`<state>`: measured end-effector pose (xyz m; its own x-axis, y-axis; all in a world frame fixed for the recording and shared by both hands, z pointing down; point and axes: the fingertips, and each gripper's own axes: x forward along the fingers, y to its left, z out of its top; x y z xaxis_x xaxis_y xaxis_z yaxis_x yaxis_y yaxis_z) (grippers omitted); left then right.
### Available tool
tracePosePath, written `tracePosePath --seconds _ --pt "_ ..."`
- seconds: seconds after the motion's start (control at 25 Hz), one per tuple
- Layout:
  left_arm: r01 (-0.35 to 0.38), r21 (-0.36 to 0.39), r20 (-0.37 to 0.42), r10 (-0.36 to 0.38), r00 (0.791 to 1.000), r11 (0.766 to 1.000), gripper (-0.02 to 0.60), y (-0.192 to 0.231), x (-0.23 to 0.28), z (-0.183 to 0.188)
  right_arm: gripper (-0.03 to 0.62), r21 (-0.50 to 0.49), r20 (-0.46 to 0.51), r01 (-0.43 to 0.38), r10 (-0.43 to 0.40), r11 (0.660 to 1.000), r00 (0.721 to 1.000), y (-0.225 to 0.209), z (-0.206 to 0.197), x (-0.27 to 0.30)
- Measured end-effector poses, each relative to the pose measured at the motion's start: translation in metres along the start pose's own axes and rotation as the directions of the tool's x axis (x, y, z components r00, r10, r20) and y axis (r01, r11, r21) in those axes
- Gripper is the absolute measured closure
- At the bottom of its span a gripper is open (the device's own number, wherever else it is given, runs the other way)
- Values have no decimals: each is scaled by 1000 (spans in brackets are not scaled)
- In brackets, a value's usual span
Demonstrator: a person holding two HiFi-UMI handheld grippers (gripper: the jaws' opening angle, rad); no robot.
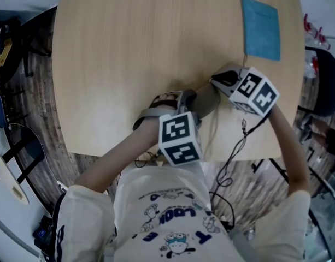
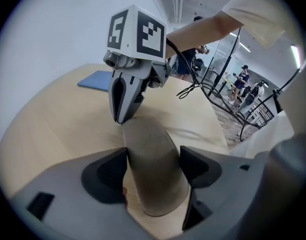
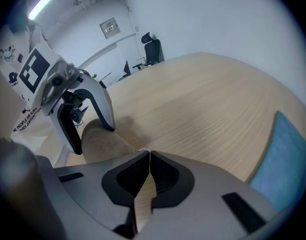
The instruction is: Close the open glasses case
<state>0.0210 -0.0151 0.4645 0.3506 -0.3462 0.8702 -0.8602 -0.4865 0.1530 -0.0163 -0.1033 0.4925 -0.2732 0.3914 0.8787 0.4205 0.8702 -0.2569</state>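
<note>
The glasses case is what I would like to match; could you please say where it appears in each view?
Head view: glasses case centre-right, near the table's front edge.
Left gripper view: low centre, clamped by the left gripper.
Right gripper view: lower left, beyond the shut right gripper.
Shared landmark: the blue sheet.
</note>
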Motion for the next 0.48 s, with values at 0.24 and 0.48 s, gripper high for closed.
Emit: tracePosePath --seconds 0.24,0.48 --pt "20 -41 68 -17 998 999 252 -4 -2 -4 486 171 129 113 -136 979 982 1 -8 -20" --pt "-43 -151 164 68 984 988 252 11 -18 0 477 519 362 164 -390 839 847 10 2 -74"
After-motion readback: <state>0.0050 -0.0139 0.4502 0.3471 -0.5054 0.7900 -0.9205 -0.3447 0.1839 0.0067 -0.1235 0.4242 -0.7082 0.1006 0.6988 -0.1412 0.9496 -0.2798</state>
